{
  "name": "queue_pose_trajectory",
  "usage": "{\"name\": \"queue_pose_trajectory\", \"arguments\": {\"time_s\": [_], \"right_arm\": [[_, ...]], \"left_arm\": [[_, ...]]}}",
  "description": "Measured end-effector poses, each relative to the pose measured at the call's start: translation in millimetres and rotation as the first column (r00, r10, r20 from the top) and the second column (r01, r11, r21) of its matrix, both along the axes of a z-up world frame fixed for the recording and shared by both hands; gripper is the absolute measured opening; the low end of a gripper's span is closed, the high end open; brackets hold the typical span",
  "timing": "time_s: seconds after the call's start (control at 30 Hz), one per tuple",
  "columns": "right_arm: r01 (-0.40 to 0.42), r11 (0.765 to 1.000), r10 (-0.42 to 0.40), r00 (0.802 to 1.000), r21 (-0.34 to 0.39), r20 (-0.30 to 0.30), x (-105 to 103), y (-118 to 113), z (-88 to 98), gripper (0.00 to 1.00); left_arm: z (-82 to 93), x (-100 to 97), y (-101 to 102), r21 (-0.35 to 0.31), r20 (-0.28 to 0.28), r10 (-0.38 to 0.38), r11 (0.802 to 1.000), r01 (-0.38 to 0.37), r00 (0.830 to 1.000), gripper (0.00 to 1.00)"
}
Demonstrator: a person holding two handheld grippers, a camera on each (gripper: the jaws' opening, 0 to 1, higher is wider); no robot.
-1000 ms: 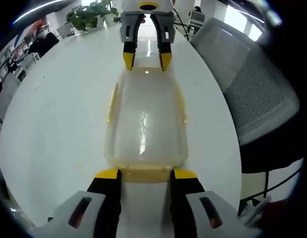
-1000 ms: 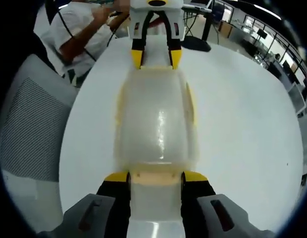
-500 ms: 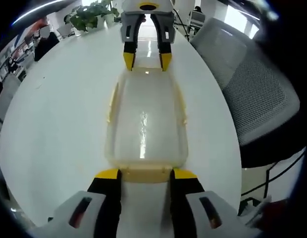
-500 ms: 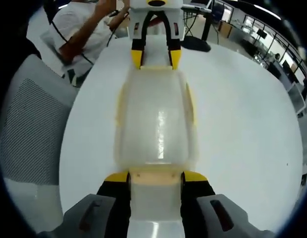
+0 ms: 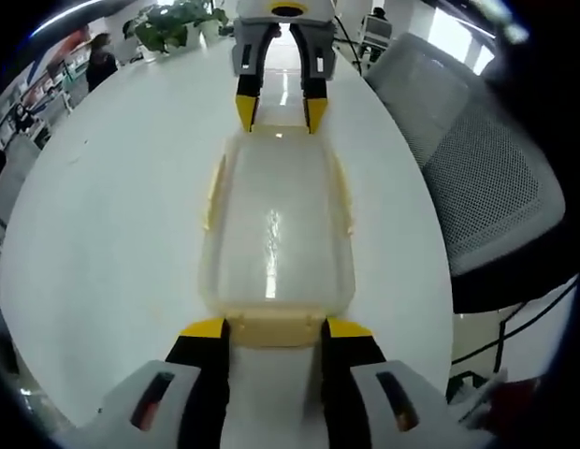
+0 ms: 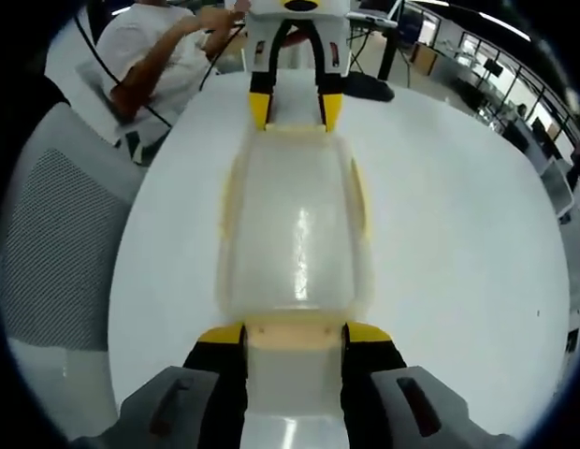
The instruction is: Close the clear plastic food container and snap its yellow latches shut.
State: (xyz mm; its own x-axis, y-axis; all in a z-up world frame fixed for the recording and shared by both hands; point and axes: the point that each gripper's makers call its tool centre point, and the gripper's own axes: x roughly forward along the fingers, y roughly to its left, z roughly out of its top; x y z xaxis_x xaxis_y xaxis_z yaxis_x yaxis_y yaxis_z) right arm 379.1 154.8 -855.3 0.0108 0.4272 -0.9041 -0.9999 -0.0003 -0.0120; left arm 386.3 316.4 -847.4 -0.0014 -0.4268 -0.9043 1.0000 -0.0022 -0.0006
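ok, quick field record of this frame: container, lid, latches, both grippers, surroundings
container: clear plastic food container, lying on the white table, between the two grippers
lid: on top, looks seated
end latches: yellow latch sits between the left gripper's jaws; the far one between the right gripper's jaws
side latches: yellow strips along both long sides; snapped or not, cannot tell
left gripper: open, at one short end
right gripper: open, at the opposite short end
surroundings: grey mesh chair, potted plant, seated person

My white round table (image 5: 112,234) sits beside a grey mesh chair (image 5: 477,178); a potted plant (image 5: 173,19) stands beyond it.
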Motion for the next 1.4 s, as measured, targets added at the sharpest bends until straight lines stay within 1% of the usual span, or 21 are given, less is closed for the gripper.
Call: {"name": "queue_pose_trajectory", "arguments": {"time_s": [0.2,0.37,0.67,0.97,1.23,1.4], "right_arm": [[0.004,1.0,-0.003,1.0,0.028,-0.016,-1,2,6.3,0.37],[-0.004,0.999,0.005,1.0,0.043,-0.016,-2,5,14.4,0.37],[-0.009,0.999,0.01,1.0,0.052,-0.022,-3,5,25.7,0.37],[-0.013,0.998,0.014,1.0,0.058,-0.014,-5,2,37.4,0.37],[-0.022,0.998,0.023,1.0,0.067,-0.01,-7,2,47.5,0.37],[-0.039,0.998,0.039,0.999,0.058,-0.01,-9,2,51.6,0.37]], "left_arm": [[2.3,-2.3,2,-0.006,-0.008,0.009,1.0,-0.009,1.0,0.37],[6.4,-3.9,5,-0.002,-0.006,0.015,1.0,-0.015,1.0,0.37],[16.1,-6.8,4,-0.012,0.001,0.015,1.0,-0.015,1.0,0.37],[26.9,-8.4,1,-0.016,0.007,0.014,1.0,-0.014,1.0,0.36],[36.3,-13.0,1,-0.01,0.009,0.009,1.0,-0.009,1.0,0.37],[40.9,-14.5,0,-0.003,0.011,0.009,1.0,-0.009,1.0,0.37]]}}
